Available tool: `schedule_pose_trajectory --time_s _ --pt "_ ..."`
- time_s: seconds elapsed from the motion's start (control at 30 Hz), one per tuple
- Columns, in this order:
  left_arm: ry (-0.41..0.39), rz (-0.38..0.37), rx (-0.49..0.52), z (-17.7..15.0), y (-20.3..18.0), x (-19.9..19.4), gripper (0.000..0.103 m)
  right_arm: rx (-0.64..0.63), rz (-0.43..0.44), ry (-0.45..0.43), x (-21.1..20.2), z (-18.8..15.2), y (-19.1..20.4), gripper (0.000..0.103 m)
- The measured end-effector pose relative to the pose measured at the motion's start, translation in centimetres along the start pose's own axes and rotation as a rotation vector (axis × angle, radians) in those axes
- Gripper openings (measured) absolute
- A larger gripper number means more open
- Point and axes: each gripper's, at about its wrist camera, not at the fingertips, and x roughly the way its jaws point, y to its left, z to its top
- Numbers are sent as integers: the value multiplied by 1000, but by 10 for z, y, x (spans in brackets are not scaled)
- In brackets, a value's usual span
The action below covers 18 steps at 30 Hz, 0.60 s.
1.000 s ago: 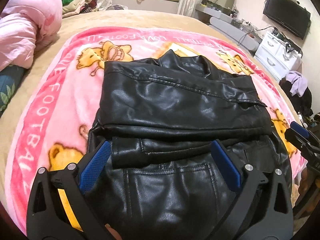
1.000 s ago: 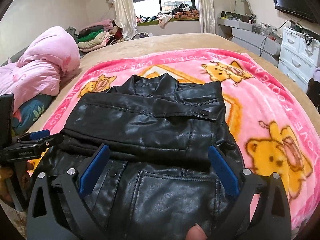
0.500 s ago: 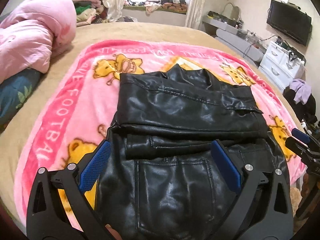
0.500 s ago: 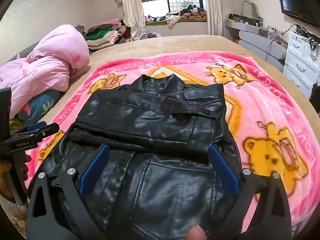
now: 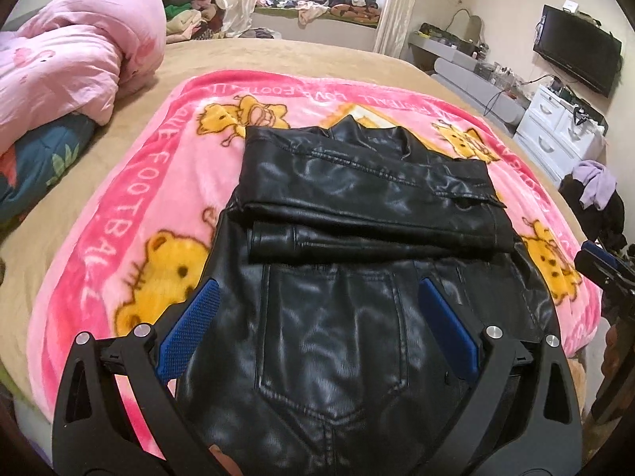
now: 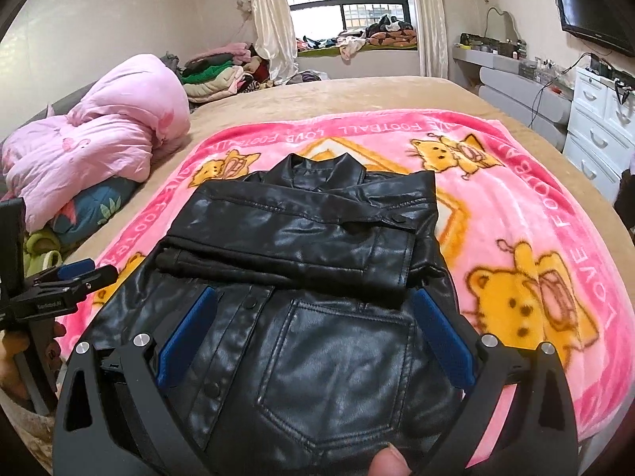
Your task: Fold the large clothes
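Left wrist view: the left gripper [image 5: 317, 325] is held with jaws spread apart above the black leather jacket [image 5: 357, 238]; the right gripper [image 6: 313, 329] is likewise spread wide. Beyond, the jacket is laid on the pink blanket [image 6: 516, 182], sleeves folded across.

A wide bed [image 6: 357, 93] with a tan cover carries a pink cartoon-bear blanket [image 6: 535, 206] spread flat. A black leather jacket [image 6: 317, 277] lies on the blanket, and a bundled pink quilt [image 6: 107, 139] sits at the bed's left edge.
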Motion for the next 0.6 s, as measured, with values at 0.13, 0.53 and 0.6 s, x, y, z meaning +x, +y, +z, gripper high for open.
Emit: schedule_pose_trajectory --time_s 0.13,0.53,0.6 --pt "9 16 0 -9 1 -6 94 -9 -2 10 -6 -9 -2 98" --pt "51 70 -23 -38 13 -12 94 6 -3 47 -16 -33 -13 98" --pt "55 80 -28 -42 16 -14 94 10 -2 50 -17 -37 -16 98"
